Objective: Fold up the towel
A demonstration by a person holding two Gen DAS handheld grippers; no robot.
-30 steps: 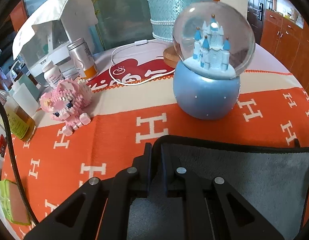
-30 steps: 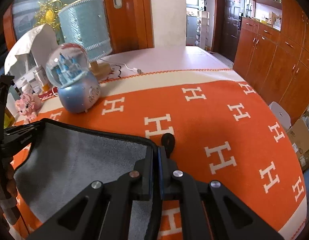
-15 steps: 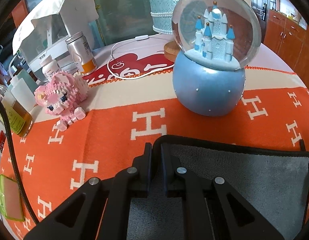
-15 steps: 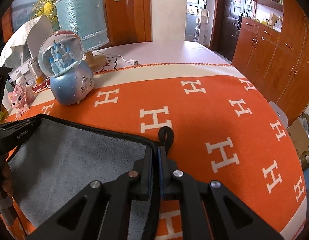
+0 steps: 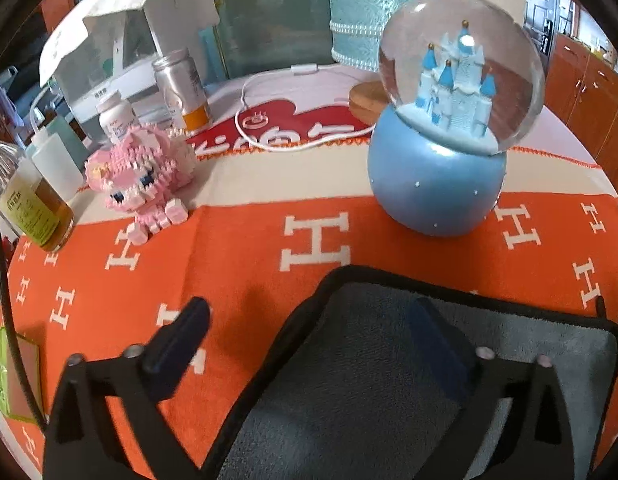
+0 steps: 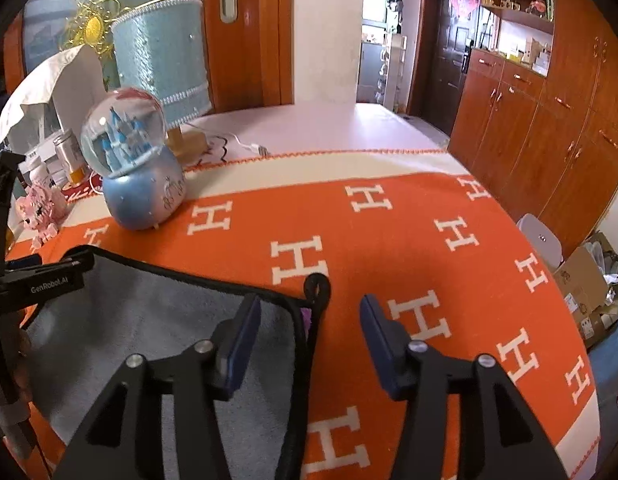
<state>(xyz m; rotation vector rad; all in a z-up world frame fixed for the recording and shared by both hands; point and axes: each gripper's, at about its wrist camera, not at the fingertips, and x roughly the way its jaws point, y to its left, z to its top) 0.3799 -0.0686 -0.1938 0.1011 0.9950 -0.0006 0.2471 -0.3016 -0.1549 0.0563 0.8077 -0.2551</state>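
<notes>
Both claws are spread wide and grip nothing: the left gripper (image 5: 309, 320) straddles the grey towel's (image 5: 369, 392) far left corner, the right gripper (image 6: 311, 312) its far right corner with the hanging loop (image 6: 317, 286). The towel lies flat on the orange blanket (image 6: 429, 220); a fold looks laid, though further folds may remain. At twelve o'clock the snow globe (image 5: 449, 128) stands close to the towel's edge, the pink brick figure (image 5: 143, 176) at ten o'clock.

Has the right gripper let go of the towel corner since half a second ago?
Yes. The right gripper now stands open, fingers spread either side of the towel corner by its hanging loop, where it was clamped shut before.
</notes>
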